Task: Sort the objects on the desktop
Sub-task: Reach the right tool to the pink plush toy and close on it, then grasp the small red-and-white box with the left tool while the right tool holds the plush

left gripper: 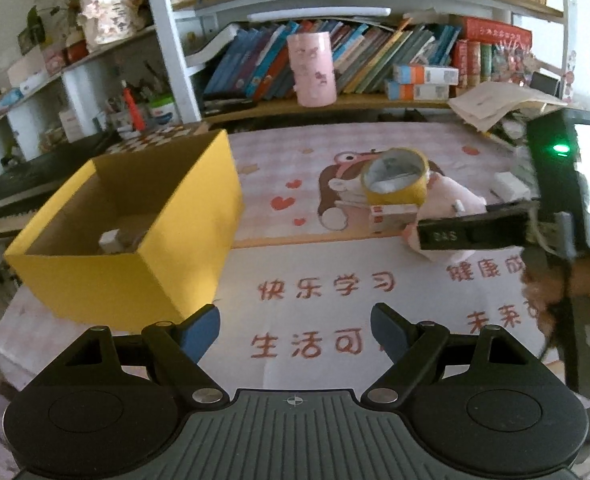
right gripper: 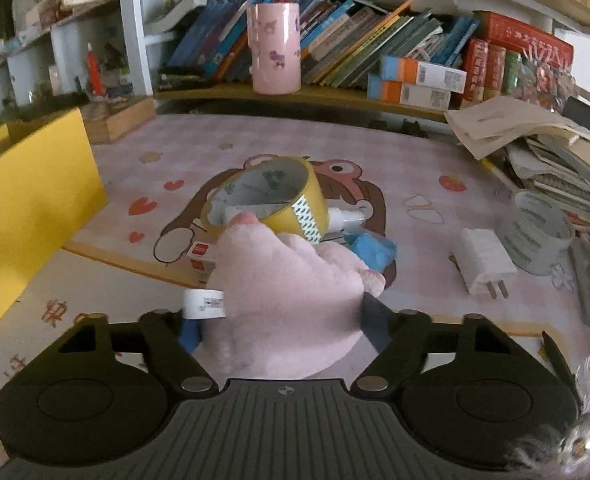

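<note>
A: State of the right gripper [right gripper: 283, 326]?

B: Jaws are closed on the pink plush toy [right gripper: 291, 296]; both pads press into its flanks and the pile bulges between them. A white sewn-in label [right gripper: 205, 303] sticks out beside the left pad.

A: And the left gripper [left gripper: 295, 326]?

B: Jaws stand apart with nothing between them, over bare desk mat [left gripper: 315, 264].

A: What lies ahead of the right gripper?

B: A yellow tape roll [right gripper: 271, 204] sits tilted just past the plush, touching it. Behind the plush: a blue block [right gripper: 373, 250] and a small red-and-white box [right gripper: 203, 260]. Further right: a white charger [right gripper: 485, 260]. The yellow cardboard box [right gripper: 31, 208] stands well to the left.

A: Handling properties?

B: Judged soft, light and compressible. Grip the thick body, not the label. The fabric should not slip, but lifting may tip the tape roll.
</note>
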### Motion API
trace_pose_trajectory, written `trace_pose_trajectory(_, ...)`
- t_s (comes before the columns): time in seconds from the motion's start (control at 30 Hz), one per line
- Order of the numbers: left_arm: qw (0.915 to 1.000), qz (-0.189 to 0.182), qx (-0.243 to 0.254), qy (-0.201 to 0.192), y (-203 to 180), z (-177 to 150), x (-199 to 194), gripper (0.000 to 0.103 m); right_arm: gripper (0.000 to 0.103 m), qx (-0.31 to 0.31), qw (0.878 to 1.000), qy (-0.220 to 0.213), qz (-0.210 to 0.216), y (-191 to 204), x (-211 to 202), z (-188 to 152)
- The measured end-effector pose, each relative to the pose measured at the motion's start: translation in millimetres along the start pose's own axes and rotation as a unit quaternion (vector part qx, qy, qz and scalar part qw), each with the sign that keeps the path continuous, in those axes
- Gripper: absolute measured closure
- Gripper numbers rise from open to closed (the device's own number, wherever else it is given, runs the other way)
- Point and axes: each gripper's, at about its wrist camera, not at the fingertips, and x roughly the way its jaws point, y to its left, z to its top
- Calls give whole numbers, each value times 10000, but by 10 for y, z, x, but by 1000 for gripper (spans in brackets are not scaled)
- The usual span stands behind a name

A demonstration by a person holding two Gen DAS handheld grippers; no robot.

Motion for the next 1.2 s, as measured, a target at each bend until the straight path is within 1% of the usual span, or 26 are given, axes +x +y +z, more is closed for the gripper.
trace_pose_trajectory(0.13, 9996, -259, 21, -93, -91, 104, 124, 18, 33, 399, 9990, -170, -115, -210, -297, -64)
trace_pose_trajectory(0.23, 9989, -455, 12, -105, -192, 204, 318, 18, 33, 691, 9970, -283, -219, -396, -571, -139)
trace_pose_trajectory(0.37, 9971, -745, -87, 113, -335, 357, 674, 18, 32, 934, 9952, -189, -233, -570, -876, -255)
trace_pose_trajectory(0.47, 9955, -911, -133, 214, -495, 493, 967, 18, 32, 1221, 9924, -131, -118, -668, -1077, -314)
trace_pose_trajectory(0.57, 9963, -820, -150, 186, -663, 581, 1214, 18, 32, 1305, 9912, -161, -137, -703, -1268, -359)
trace_pose_trajectory(0.7, 9980, -601, -105, 140, -854, 645, 1446, 19, 32, 1089, 9936, -210, -214, -691, -1424, -423)
trace_pose_trajectory(0.8, 9993, -345, 45, 158, -936, 656, 1573, 20, 32, 1036, 9941, -170, -256, -730, -1482, -473)
trace_pose_trajectory(0.9, 9993, -240, 58, 277, -947, 636, 1684, 29, 32, 1056, 9938, -118, -326, -775, -1508, -512)
trace_pose_trajectory(0.93, 9992, -230, 33, 315, -932, 622, 1715, 38, 32, 1069, 9936, -100, -360, -787, -1514, -523)
trace_pose_trajectory(0.97, 9991, -279, -23, 308, -905, 610, 1732, 44, 32, 1085, 9933, -90, -385, -805, -1517, -531)
trace_pose_trajectory(1.03, 9984, -444, -172, 292, -845, 609, 1740, 50, 32, 1122, 9927, -75, -434, -831, -1525, -551)
trace_pose_trajectory(1.13, 9969, -662, -253, 354, -784, 626, 1703, 51, 32, 1162, 9922, -36, -453, -834, -1530, -579)
trace_pose_trajectory(1.2, 9961, -786, -321, 259, -739, 622, 1591, 51, 32, 1158, 9923, -15, -442, -818, -1525, -584)
